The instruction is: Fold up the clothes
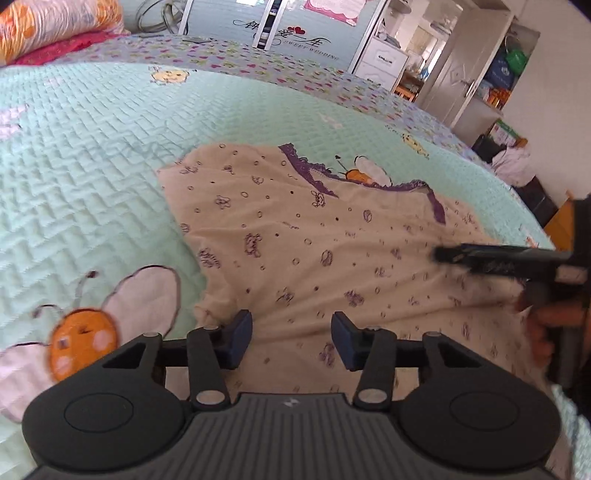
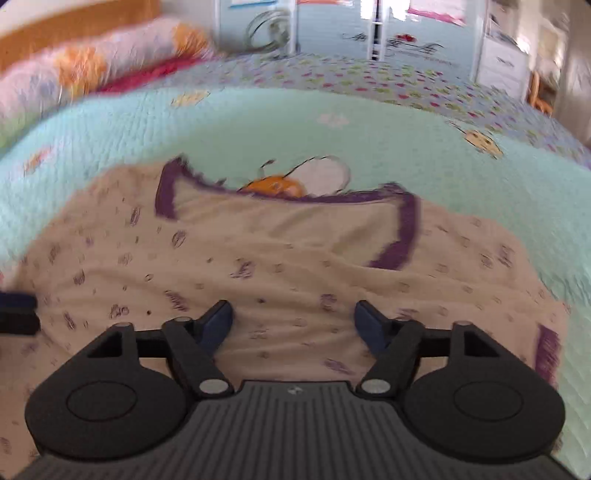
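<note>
Both grippers tilt down over the bed: left gripper [image 1: 291, 341] and right gripper [image 2: 293, 325] each gape about halfway, nothing between the pads. The cream top [image 1: 295, 236] lies flat near the quilt's [image 1: 92, 155] near edge, purple neckline pointing toward the far edge. Wardrobe doors stand beyond.

Bare mint quilt [image 1: 92, 147] lies open from nine to twelve o'clock; stacked pillows [image 1: 55, 29] block eleven, the right gripper [image 1: 480, 258] crosses three.
</note>
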`<state>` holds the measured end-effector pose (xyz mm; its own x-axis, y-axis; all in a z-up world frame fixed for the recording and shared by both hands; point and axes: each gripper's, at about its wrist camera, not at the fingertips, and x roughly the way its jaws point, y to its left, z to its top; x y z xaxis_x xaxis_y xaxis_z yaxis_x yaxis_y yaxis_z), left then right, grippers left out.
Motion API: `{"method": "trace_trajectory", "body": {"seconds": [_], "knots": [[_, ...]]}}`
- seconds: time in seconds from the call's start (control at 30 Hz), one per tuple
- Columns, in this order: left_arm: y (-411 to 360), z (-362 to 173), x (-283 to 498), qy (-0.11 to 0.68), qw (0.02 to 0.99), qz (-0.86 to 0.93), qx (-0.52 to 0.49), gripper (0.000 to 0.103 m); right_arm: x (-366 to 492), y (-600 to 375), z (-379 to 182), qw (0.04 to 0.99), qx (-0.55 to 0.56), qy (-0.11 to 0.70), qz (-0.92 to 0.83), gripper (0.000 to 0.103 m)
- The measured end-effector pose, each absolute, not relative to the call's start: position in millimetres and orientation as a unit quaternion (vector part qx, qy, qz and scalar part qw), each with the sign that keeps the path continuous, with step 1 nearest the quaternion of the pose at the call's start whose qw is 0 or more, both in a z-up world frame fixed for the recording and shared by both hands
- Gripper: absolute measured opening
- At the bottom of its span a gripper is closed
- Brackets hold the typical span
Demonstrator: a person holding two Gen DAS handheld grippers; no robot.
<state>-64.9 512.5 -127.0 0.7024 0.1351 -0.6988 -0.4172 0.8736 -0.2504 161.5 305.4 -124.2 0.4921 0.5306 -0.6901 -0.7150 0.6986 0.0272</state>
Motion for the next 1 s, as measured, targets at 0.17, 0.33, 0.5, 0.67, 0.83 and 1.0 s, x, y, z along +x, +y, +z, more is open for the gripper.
{"method": "trace_trajectory", "body": {"seconds": [0.17, 0.33, 0.5, 0.67, 0.83, 1.0], "knots": [[467, -117, -100, 0.365, 0.909, 0.128, -0.157, 0.063, 99, 233, -106, 0.847, -0.111, 0.330, 0.402, 0.074], [411, -138, -152, 0.414, 0.898, 0.127, -0.084, 0.064, 1, 185, -146, 0.839, -0.210, 0.318, 0.388, 0.077], [415, -131, -233, 0.428, 0.881, 0.171, -0.110, 0.069, -60, 87, -142, 0.841, -0.179, 0.344, 0.378, 0.083], [384, -100, -246, 0.389, 0.902, 0.141, -0.127, 0.068, -98, 56, -111, 0.853, -0.173, 0.317, 0.377, 0.083], [353, -121, -217, 0.397, 0.904, 0.102, -0.123, 0.067, -103, 107, -110, 0.832, -0.122, 0.334, 0.427, 0.049], [361, -137, -238, 0.423, 0.890, 0.120, -0.119, 0.051, -103, 90, -136, 0.802, -0.151, 0.376, 0.438, 0.000]]}}
